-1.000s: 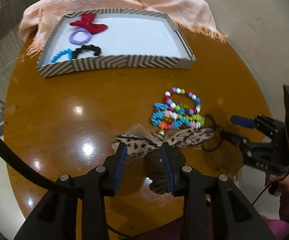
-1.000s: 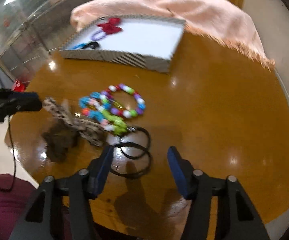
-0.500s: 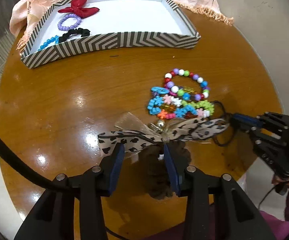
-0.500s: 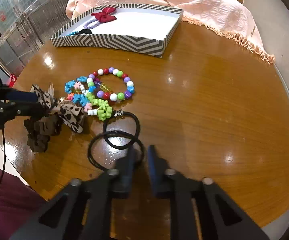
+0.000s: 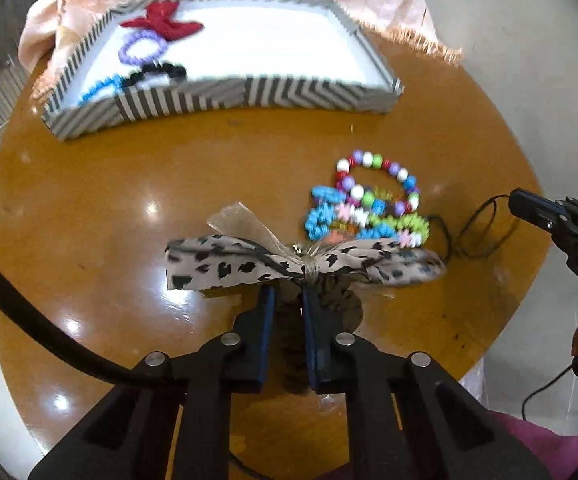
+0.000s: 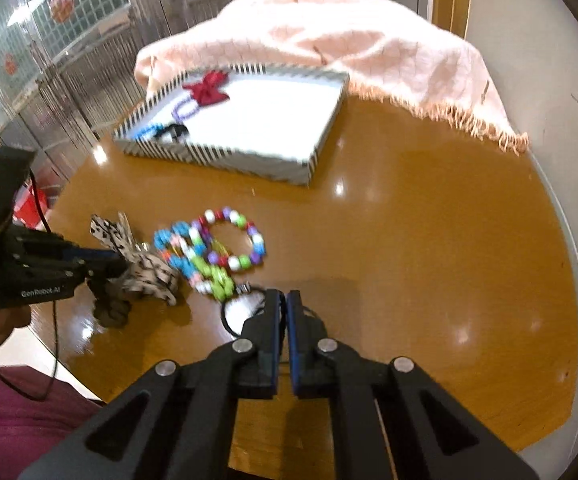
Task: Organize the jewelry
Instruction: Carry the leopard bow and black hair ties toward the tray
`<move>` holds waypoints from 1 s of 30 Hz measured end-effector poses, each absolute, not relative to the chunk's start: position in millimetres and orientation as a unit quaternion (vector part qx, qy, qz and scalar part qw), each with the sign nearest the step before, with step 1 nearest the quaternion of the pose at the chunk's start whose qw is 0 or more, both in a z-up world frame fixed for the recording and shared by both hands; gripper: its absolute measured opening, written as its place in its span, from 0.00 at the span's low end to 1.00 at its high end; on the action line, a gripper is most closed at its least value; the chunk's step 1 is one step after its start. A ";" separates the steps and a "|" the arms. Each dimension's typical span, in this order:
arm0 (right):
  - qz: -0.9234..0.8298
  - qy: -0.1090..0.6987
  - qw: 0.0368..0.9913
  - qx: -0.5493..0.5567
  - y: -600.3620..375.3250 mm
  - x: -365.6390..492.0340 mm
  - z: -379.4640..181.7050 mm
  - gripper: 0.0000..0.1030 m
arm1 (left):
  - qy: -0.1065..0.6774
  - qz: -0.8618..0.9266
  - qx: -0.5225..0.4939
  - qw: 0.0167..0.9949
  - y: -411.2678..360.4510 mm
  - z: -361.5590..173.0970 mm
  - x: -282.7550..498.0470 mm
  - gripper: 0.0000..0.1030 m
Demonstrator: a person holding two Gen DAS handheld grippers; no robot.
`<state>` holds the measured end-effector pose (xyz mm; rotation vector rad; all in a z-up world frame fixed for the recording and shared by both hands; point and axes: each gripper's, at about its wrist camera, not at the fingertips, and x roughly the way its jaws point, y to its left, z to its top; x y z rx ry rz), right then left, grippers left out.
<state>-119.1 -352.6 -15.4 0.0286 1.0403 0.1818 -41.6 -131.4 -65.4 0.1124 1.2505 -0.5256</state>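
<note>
We are clamping the left gripper (image 5: 289,300) on the leopard-print bow scrunchie (image 5: 301,266) and pinching the right gripper (image 6: 283,304) on black hair ties (image 6: 245,306).

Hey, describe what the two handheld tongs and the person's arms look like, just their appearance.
Both tongs, left and right, are matte black plastic with blue pads lining the fingers and silver pivot bolts. A black cable trails from the left one, whose side reads "GenRobot.AI" in white. The person wears a magenta sleeve.
</note>
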 end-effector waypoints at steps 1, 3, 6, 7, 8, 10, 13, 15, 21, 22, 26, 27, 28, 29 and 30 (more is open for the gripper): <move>0.092 0.490 0.867 0.018 -351.8 -117.0 -8.5 0.04 | 0.574 -0.243 0.051 0.781 -128.3 -60.3 -41.1 0.00; 0.101 0.478 0.872 0.024 -349.7 -112.0 3.9 0.04 | 0.562 -0.242 0.046 0.790 -120.5 -46.3 -39.2 0.00; 0.111 0.464 0.879 0.027 -346.4 -103.3 18.3 0.04 | 0.544 -0.241 0.037 0.803 -108.7 -23.4 -38.7 0.00; 0.115 0.459 0.881 0.029 -345.6 -99.6 23.3 0.04 | 0.537 -0.240 0.034 0.808 -105.4 -16.1 -36.7 0.00; 0.118 0.455 0.882 0.032 -344.8 -96.1 27.4 0.04 | 0.531 -0.239 0.032 0.812 -104.0 -10.1 -34.3 0.00; 0.122 0.451 0.884 0.030 -342.3 -88.8 32.2 0.04 | 0.522 -0.236 0.027 0.819 -102.6 -2.0 -20.2 0.00; 0.118 0.456 0.882 0.018 -342.8 -79.2 33.8 0.04 | 0.511 -0.225 0.026 0.829 -100.3 6.2 -12.1 0.00; 0.112 0.476 0.872 0.022 -350.2 -74.4 24.0 0.12 | 0.508 -0.221 0.021 0.833 -96.9 7.6 -8.5 0.00; 0.052 0.549 0.834 -0.003 -374.6 -73.8 -46.7 0.43 | 0.516 -0.212 0.017 0.830 -95.9 1.5 1.0 0.00; 0.050 0.558 0.829 -0.003 -375.3 -73.5 -57.4 0.43 | 0.518 -0.212 0.017 0.829 -96.7 -0.1 2.1 0.00; 0.037 0.562 0.826 -0.012 -378.8 -72.6 -77.7 0.33 | 0.523 -0.215 0.018 0.825 -101.0 -1.4 5.9 0.00; 0.035 0.566 0.824 -0.004 -382.2 -72.2 -81.4 0.26 | 0.523 -0.216 0.019 0.824 -102.3 -0.9 6.3 0.00; 0.034 0.554 0.832 -0.005 -384.1 -73.6 -79.0 0.13 | 0.522 -0.217 0.021 0.825 -103.0 -0.5 6.8 0.00; 0.033 0.556 0.831 -0.008 -384.6 -72.2 -80.7 0.09 | 0.520 -0.217 0.023 0.826 -103.6 0.8 7.7 0.00; 0.028 0.553 0.832 -0.014 -385.1 -70.4 -81.2 0.03 | 0.518 -0.216 0.023 0.827 -103.6 1.8 8.4 0.00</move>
